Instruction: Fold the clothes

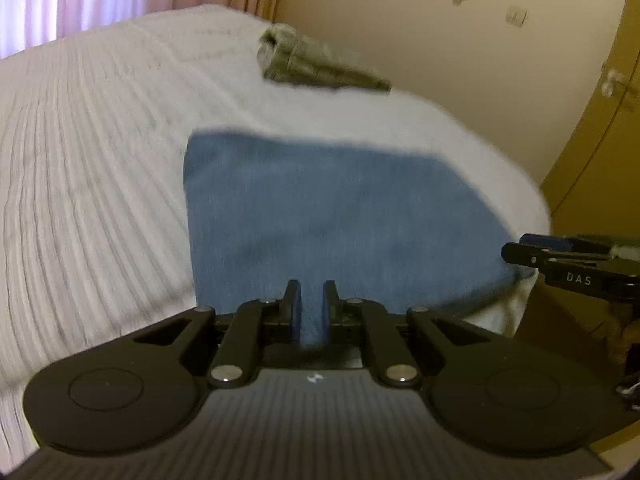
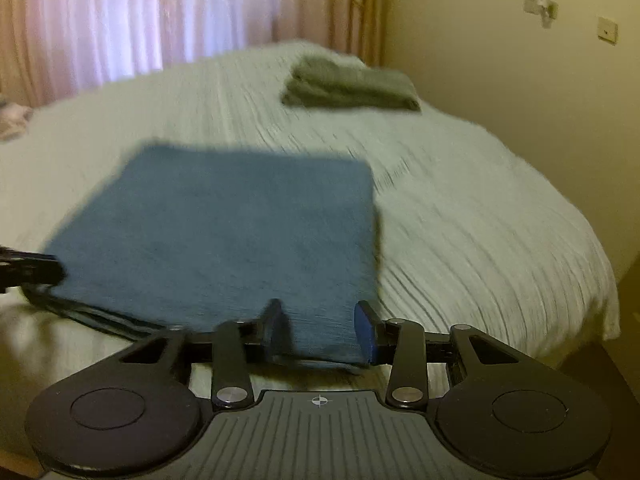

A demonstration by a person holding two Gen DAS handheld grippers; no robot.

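A folded blue cloth [image 1: 320, 208] lies flat on the white bedspread [image 1: 100, 160], near the bed's front edge. My left gripper [image 1: 311, 300] is at its near edge, and its narrow jaws pinch a strip of the blue fabric. In the right wrist view the same blue cloth [image 2: 224, 232] reaches back between the wide-apart fingers of my right gripper [image 2: 320, 326], which is open over its near right corner. The left gripper [image 2: 28, 268] shows at that view's left edge. The right gripper [image 1: 520, 250] pokes in at the right of the left wrist view.
A folded grey-green garment [image 2: 352, 86] sits at the bed's far right corner, by the beige wall [image 2: 520, 100]. Pink curtains [image 2: 140, 20] hang behind the bed. A bundle of pale cloth [image 2: 12, 120] lies at the far left. A wooden door [image 1: 600, 140] stands to the right.
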